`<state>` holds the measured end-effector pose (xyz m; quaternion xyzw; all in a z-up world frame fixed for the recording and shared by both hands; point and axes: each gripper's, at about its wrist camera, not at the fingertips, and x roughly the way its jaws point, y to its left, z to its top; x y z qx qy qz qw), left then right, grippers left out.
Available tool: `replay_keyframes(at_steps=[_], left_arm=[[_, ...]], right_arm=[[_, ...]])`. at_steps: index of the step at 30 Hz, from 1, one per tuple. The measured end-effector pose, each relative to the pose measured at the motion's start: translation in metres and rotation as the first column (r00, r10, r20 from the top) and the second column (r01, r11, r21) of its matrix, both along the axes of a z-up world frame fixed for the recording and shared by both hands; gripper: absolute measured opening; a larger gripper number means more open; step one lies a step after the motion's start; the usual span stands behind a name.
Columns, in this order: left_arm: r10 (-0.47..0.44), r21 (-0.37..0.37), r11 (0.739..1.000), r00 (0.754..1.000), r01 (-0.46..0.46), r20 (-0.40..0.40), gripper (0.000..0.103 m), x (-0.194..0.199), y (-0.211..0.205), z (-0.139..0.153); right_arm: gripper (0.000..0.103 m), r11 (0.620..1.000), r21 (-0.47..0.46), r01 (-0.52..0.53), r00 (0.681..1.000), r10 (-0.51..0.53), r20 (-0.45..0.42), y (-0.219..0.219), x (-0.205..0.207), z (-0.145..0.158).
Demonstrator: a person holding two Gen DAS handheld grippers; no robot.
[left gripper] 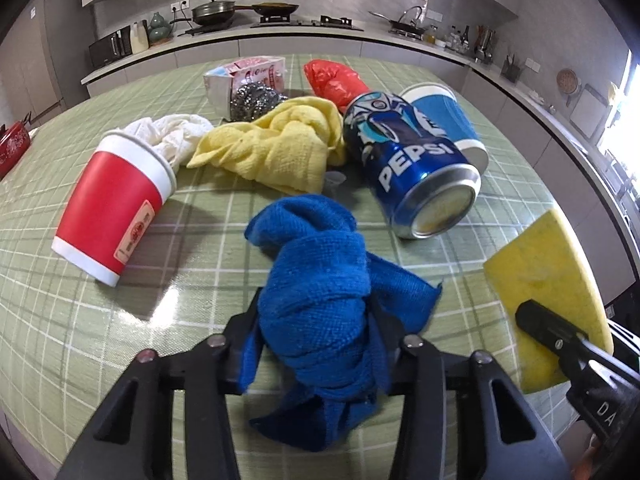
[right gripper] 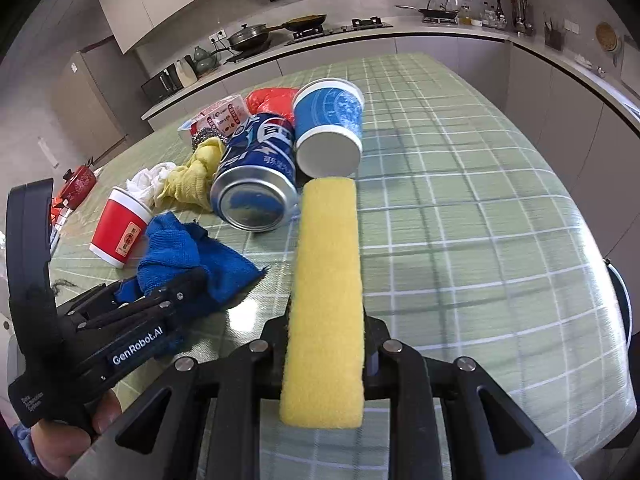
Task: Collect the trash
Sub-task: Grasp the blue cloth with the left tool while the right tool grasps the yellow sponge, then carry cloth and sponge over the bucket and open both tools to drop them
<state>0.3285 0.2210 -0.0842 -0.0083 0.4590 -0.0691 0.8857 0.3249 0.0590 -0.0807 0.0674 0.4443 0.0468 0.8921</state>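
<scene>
Left gripper was clamped on the blue cloth, right gripper on the yellow sponge; Pepsi can, cups and wrappers remained uncollected on the table.

A: Right gripper status?

B: Clamped on the yellow sponge, held on edge, pointing forward over the green checked tablecloth.

A: Beyond the tip?

B: Blue paper cup on its side, base toward camera. Pepsi can lying just left of it, touching.

A: Left side?

B: Left gripper pinching the blue cloth. Red paper cup tipped over beside it, yellow rag and white tissue behind.
</scene>
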Motion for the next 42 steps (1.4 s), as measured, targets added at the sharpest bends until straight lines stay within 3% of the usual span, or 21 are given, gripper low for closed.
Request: replay_keyframes(at_steps=[19, 29, 35, 42], left_arm=[[0.086, -0.062, 0.995, 0.992, -0.081, 0.097, 0.038, -0.027, -0.003, 0.034], [0.077, -0.105, 0.993, 0.985, -0.061, 0.152, 0.038, -0.052, -0.079, 0.065], [-0.021, -0.139, 0.989, 0.989, 0.042, 0.148, 0.038, -0.057, -0.13, 0.069], [-0.156, -0.161, 0.971, 0.977, 0.179, 0.145, 0.038, -0.058, -0.19, 0.063]], right_arm=[[0.024, 1.0, 0.016, 0.001, 0.999, -0.002, 0.042, -0.038, -0.02, 0.02], [0.024, 1.0, 0.011, -0.004, 0.997, 0.004, 0.079, -0.117, -0.038, 0.041], [0.024, 0.992, -0.005, 0.122, 0.987, -0.121, 0.101, -0.188, -0.06, 0.057], [0.023, 0.946, -0.057, 0.32, 0.945, -0.315, 0.09, -0.263, -0.101, 0.055]])
